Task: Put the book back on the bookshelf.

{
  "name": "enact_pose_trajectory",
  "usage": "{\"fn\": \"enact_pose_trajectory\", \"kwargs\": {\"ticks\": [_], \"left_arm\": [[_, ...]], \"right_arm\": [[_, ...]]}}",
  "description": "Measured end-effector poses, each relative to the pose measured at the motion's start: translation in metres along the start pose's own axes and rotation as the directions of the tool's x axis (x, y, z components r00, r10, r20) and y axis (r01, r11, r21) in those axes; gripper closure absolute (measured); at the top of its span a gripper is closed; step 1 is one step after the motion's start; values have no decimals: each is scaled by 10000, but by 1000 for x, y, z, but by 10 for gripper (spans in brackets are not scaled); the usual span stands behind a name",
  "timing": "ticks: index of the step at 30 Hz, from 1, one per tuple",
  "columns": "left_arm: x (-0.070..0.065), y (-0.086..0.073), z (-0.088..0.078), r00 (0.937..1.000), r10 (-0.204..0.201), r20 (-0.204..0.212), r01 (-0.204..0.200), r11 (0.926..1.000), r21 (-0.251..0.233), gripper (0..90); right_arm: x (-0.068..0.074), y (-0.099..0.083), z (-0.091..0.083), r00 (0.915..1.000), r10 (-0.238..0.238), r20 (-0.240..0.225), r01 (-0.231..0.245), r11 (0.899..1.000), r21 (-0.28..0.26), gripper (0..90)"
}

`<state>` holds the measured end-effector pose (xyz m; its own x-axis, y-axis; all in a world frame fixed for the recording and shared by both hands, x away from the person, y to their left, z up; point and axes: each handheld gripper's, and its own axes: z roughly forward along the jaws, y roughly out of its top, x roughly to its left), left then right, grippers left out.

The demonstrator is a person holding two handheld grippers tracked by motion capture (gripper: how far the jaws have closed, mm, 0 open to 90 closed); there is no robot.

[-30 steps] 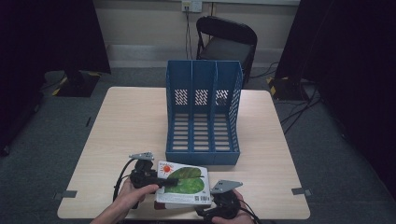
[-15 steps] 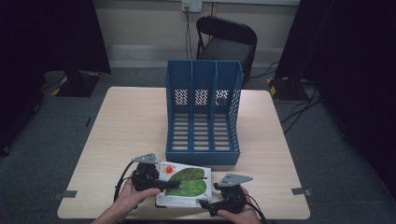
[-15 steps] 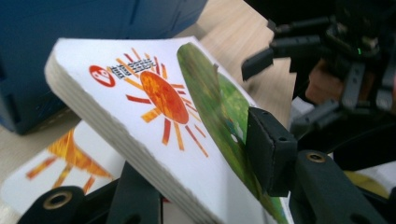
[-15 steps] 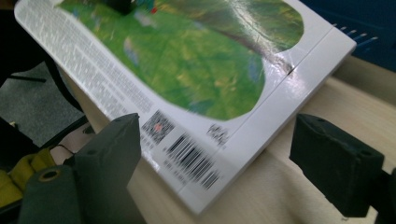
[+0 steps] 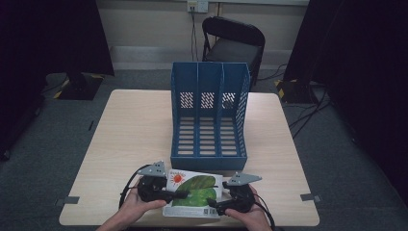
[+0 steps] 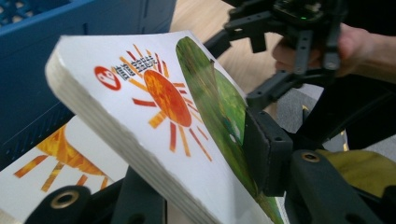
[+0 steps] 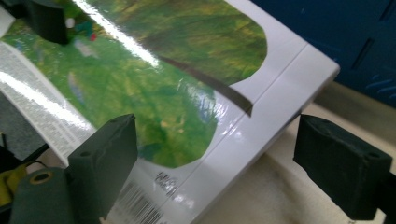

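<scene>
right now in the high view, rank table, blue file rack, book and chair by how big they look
1. table
2. blue file rack
3. chair and book: similar in apparent size. The chair stands farther from the camera, so I won't rank them.

left tool (image 5: 180,194) clamped shut, right tool (image 5: 215,206) gaping

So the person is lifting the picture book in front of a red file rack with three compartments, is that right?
Not quite: the file rack is blue, not red, as the high view shows. It does have three compartments, and the picture book is held just in front of it.
</scene>
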<state>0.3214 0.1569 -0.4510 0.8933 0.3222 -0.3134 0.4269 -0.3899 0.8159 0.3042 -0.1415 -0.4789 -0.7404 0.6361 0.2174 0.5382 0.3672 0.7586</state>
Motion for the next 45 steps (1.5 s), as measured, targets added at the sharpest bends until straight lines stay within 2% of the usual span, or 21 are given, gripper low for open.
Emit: {"fn": "enact_pose_trajectory", "kwargs": {"ticks": [5,6,7,8,13,15,23,26,29,30,39,45], "left_arm": [[-3,1,0,9990,445,84,-445,9990,20,641],[-3,1,0,9992,388,98,-388,9992,10,642],[-2,1,0,9994,329,108,-330,9994,36,642],[0,0,0,9996,201,212,-203,9998,48,644],[5,-3,1,9986,-285,440,280,9995,111,669],[6,-4,1,9982,-391,445,387,9992,112,669],[6,-5,2,9983,-497,312,493,9987,125,671],[8,-6,3,9980,-596,200,593,9981,168,671],[9,-7,3,9983,-570,79,568,9981,242,670],[10,-8,3,9990,-448,-90,451,9985,320,662],[12,-9,3,9992,-378,-145,384,9984,424,638],[13,-9,4,9992,-388,-82,391,9984,415,637]], "right_arm": [[-7,1,-1,9986,338,-402,-344,9993,-135,124],[-7,1,-1,9981,409,-450,-415,9991,-131,134],[-8,1,-1,9969,416,-665,-423,9991,-93,188],[-8,1,-1,9964,405,-749,-412,9991,-77,193],[-10,2,-9,9969,429,-665,-443,9988,-199,316],[-10,2,-13,9969,466,-632,-483,9985,-263,334],[-8,2,-28,9971,376,-665,-418,9971,-636,399],[-10,2,-34,9956,368,-864,-444,9952,-877,449],[-10,3,-37,9952,294,-935,-392,9937,-1053,476],[-9,4,-40,9947,171,-1015,-299,9917,-1251,489],[-7,4,-39,9934,-30,-1148,-117,9918,-1275,502],[-10,3,-20,9817,278,-1886,-403,9972,-629,508]]}}
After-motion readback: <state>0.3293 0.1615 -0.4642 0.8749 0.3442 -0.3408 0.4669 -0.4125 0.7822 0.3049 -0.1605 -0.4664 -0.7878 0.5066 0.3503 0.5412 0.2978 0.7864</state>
